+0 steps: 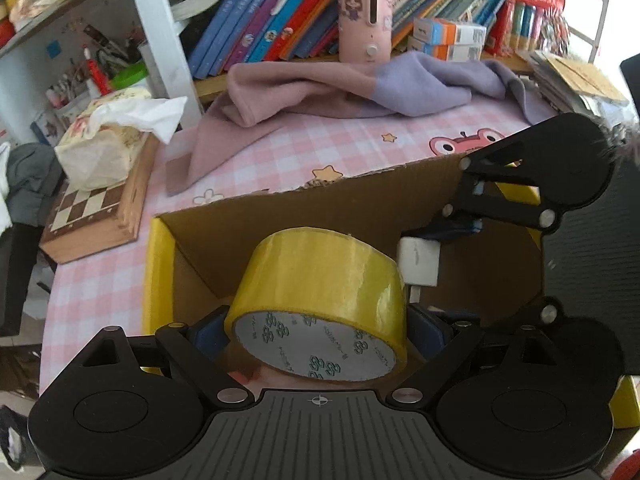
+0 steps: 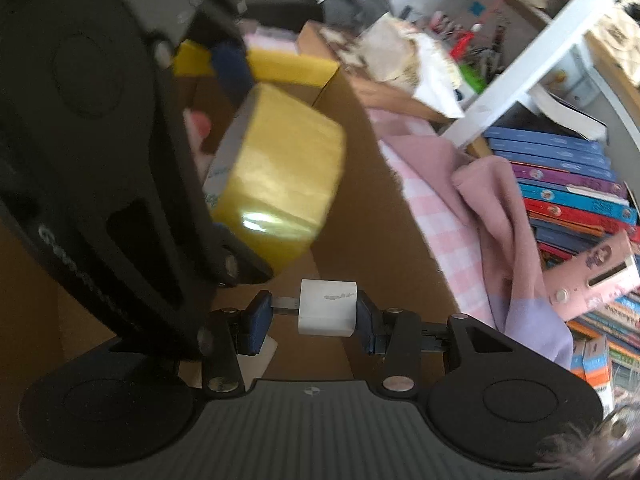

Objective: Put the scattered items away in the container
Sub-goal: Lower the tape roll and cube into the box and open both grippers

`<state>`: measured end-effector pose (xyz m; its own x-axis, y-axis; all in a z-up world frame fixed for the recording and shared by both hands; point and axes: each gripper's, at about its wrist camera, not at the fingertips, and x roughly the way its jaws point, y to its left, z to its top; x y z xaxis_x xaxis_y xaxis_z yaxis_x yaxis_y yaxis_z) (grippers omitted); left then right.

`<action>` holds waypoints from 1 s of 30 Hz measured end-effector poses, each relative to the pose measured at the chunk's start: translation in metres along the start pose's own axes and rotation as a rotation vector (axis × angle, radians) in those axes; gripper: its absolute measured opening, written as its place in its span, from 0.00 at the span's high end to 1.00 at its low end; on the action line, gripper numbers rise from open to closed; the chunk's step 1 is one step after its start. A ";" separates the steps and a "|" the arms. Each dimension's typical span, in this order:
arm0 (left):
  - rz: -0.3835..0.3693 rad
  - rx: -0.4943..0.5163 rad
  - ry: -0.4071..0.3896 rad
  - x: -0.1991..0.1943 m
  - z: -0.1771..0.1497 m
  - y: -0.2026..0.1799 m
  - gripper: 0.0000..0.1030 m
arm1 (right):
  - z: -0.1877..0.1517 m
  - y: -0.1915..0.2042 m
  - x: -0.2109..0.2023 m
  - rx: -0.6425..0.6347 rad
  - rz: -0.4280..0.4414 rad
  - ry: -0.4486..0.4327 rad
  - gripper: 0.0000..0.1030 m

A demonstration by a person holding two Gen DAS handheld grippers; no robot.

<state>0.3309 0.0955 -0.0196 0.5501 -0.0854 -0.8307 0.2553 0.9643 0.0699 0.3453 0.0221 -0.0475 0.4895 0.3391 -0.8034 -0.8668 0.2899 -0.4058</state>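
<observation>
My left gripper (image 1: 318, 328) is shut on a yellow tape roll (image 1: 320, 304) and holds it over the open cardboard box (image 1: 280, 216) with yellow flaps. My right gripper (image 2: 310, 314) is shut on a white charger plug (image 2: 328, 306), its metal prongs against the left pad, inside the box (image 2: 360, 200). In the left wrist view the right gripper (image 1: 460, 224) reaches in from the right with the plug (image 1: 418, 262) just right of the tape. In the right wrist view the tape (image 2: 280, 176) and the left gripper's black body (image 2: 100, 160) sit close at upper left.
The box stands on a pink checked tablecloth (image 1: 280, 152). A pink and lilac cloth (image 1: 340, 88) lies behind it. A chessboard box with a tissue pack (image 1: 100, 200) is at the left. A bookshelf with books (image 1: 320, 12) and a pink device (image 1: 365, 16) stands at the back.
</observation>
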 end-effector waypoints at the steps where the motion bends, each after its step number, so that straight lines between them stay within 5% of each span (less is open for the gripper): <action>1: 0.003 0.006 0.004 0.001 0.001 -0.001 0.10 | 0.000 0.001 0.003 -0.009 0.005 0.011 0.60; 9: 0.019 0.016 0.008 0.007 0.007 -0.003 0.10 | -0.003 -0.001 0.005 -0.010 0.009 0.016 0.59; 14: 0.029 0.007 -0.009 0.005 0.006 -0.004 0.09 | -0.007 -0.002 -0.002 0.008 -0.028 -0.014 0.44; 30: 0.083 0.055 -0.219 -0.077 -0.011 -0.029 0.07 | -0.018 -0.005 -0.078 0.211 -0.103 -0.176 0.36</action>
<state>0.2728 0.0766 0.0364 0.7287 -0.0646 -0.6818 0.2420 0.9556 0.1681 0.3101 -0.0215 0.0092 0.5990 0.4429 -0.6671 -0.7816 0.5045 -0.3669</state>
